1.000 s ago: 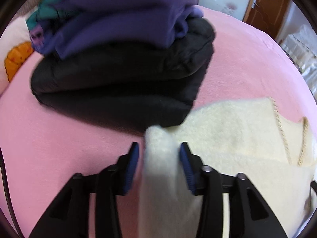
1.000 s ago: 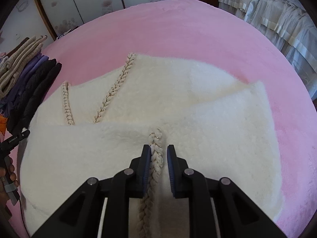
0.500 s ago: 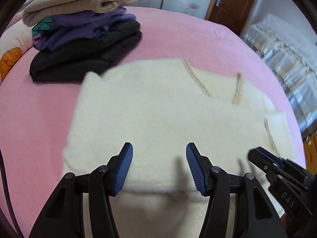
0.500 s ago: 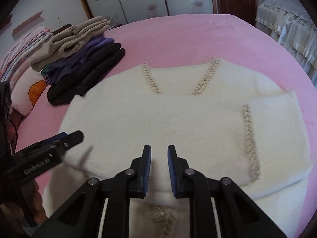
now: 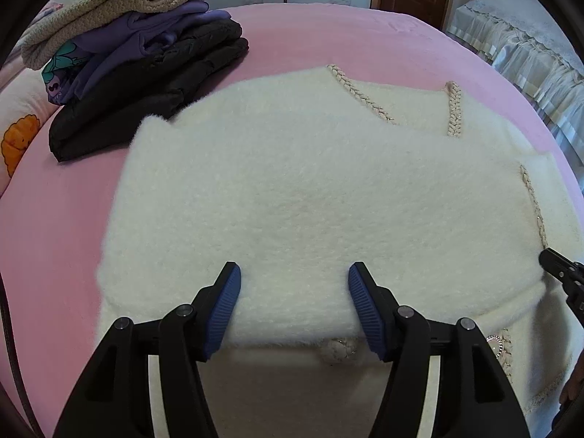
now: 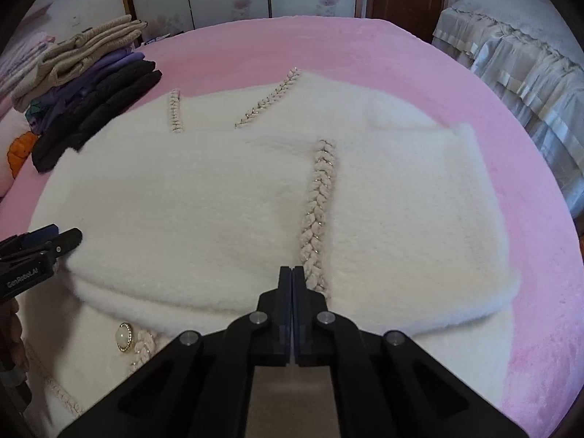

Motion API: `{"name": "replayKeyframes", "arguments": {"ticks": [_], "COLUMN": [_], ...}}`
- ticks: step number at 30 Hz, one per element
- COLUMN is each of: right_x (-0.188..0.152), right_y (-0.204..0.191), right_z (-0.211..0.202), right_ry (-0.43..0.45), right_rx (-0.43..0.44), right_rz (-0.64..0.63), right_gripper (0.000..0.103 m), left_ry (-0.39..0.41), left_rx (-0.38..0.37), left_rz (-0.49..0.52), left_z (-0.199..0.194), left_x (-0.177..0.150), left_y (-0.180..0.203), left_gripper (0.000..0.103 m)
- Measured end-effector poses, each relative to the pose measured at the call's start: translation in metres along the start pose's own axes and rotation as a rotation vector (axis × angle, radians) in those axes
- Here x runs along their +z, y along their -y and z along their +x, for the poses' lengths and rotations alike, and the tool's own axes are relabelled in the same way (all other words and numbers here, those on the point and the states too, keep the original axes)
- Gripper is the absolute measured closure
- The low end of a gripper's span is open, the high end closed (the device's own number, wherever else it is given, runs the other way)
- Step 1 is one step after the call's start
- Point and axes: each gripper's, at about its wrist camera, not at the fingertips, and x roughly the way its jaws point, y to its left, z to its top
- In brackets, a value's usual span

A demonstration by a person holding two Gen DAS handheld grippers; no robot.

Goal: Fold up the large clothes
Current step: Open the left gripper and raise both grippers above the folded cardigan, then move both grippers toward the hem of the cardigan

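Note:
A fluffy cream cardigan (image 5: 292,182) lies flat on the pink bed, both sleeves folded across its body. A braided trim (image 6: 317,211) runs down the right sleeve. My left gripper (image 5: 295,273) hovers over the near fold edge; its jaws are opening and its blue pads press on nothing. It shows again in the right wrist view, where the left gripper (image 6: 54,241) sits at the garment's left edge. My right gripper (image 6: 292,270) is shut with nothing in it, just left of the braid's lower end. A pearl button (image 6: 123,335) lies on the front placket below the fold.
A stack of folded clothes (image 5: 146,62), beige over purple over black, sits at the far left and touches the cardigan's corner. A pillow with an orange print (image 5: 18,138) lies beside it. The pink cover (image 6: 365,47) stretches behind, and a second bed with a pale frilled cover (image 6: 529,84) stands at the right.
The left gripper let go of the cream sleeve, pulled back from the clothes stack to the near edge and opened wider. The right gripper released the braided trim and closed fully.

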Motion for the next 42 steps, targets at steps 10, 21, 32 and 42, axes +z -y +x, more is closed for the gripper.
{"name": "replayKeyframes", "arguments": {"ticks": [10,21,32,42], "right_x": [-0.012,-0.005,0.001,-0.043], "right_y": [0.009,0.035,0.024,-0.011], "right_z": [-0.031,-0.1,-0.163,-0.192], "right_ry": [0.0,0.038,0.109,0.157], "right_rx": [0.017,0.069,0.07,0.028], "right_rz": [0.029,-0.015,0.038,0.159], "right_gripper": [0.103,0.101,0.089,0.086], "left_ry": [-0.004,0.028,0.034,0.061], "left_rx": [0.033,0.053,-0.067,-0.097], "left_rz": [-0.119,-0.113,-0.221,-0.146], "left_z": [-0.025,-0.105,-0.159,-0.167], "left_x": [-0.003,-0.021,-0.019,-0.045], "left_y": [-0.005,0.012,-0.014,-0.049], "left_gripper": [0.038,0.022,0.019,0.019]}}
